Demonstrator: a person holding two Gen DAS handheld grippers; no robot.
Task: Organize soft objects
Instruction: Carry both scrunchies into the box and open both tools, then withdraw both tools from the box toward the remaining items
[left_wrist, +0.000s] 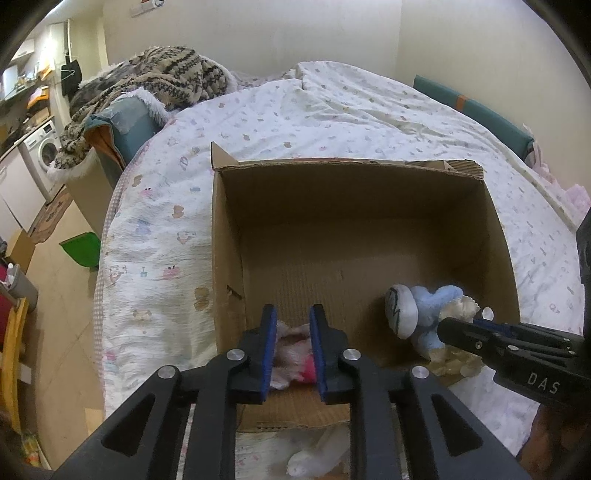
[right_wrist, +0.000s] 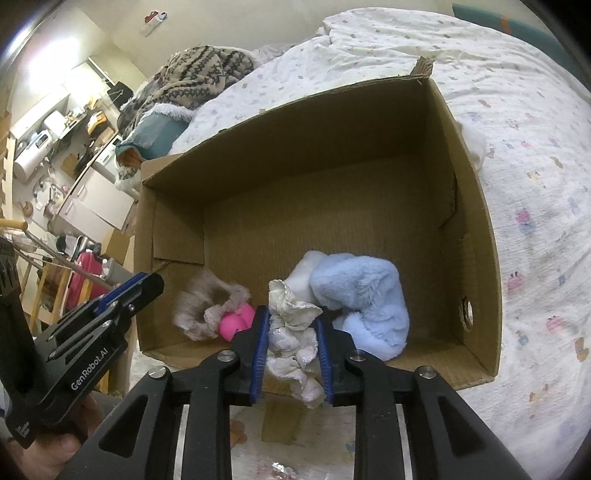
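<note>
An open cardboard box (left_wrist: 369, 206) lies on the bed; it also shows in the right wrist view (right_wrist: 476, 258). My left gripper (left_wrist: 293, 332) is shut on a fuzzy grey-and-pink soft toy (left_wrist: 295, 354) at the box's near left corner; the toy (right_wrist: 218, 310) rests inside the box. My right gripper (right_wrist: 291, 332) is shut on the white ruffled part (right_wrist: 291, 332) of a blue-and-white plush toy (right_wrist: 365, 295), which lies in the box's near right corner (left_wrist: 424, 314). The right gripper (left_wrist: 476, 328) shows at the right of the left wrist view.
The box sits on a white patterned quilt (left_wrist: 332, 110). A knitted brown blanket (left_wrist: 147, 81) lies at the bed's far left. A white soft item (left_wrist: 314, 458) lies on the quilt below my left gripper. A washing machine (left_wrist: 44, 151) and floor clutter are to the left.
</note>
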